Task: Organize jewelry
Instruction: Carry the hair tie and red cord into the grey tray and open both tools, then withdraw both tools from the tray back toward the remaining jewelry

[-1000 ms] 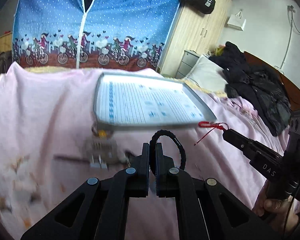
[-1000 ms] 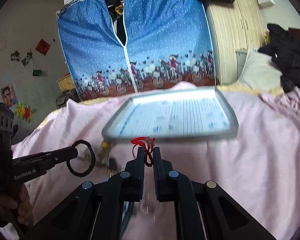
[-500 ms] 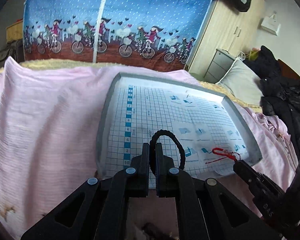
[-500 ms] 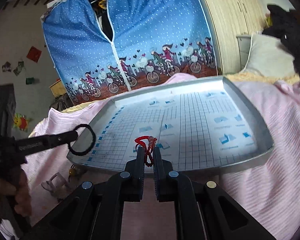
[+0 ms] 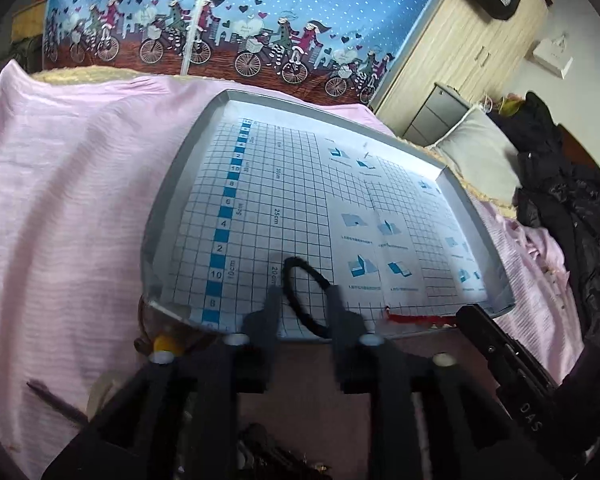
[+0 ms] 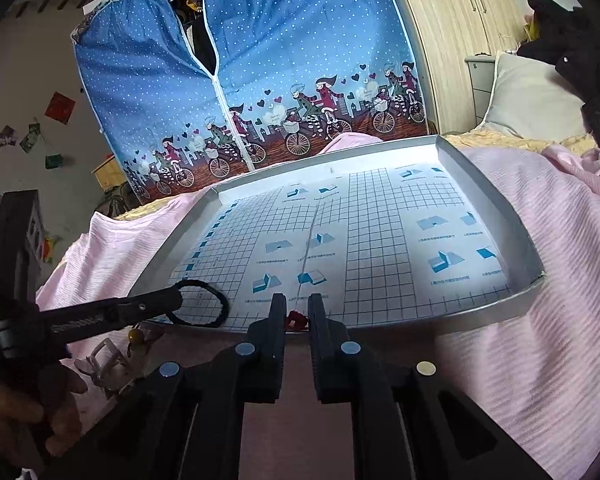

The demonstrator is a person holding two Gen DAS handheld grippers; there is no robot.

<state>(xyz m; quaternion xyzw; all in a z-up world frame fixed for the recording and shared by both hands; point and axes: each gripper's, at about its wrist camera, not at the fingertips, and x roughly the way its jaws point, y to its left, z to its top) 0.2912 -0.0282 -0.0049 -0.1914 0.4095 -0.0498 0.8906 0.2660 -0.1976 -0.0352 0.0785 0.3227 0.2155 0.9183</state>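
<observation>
1. As both tools hang over the near edge of the tray, we judge the step in hand to be the drop-off
2. Our left gripper has its jaws spread, and the black braided loop lies between them on the tray's grid sheet near the near-left corner, apparently loose
3. Our right gripper stands slightly parted; the red cord bracelet sits between its tips at the near edge, though whether it is free we cannot tell
4. Next we should back both grippers off without snagging, then fetch the pieces left on the pink sheet
</observation>
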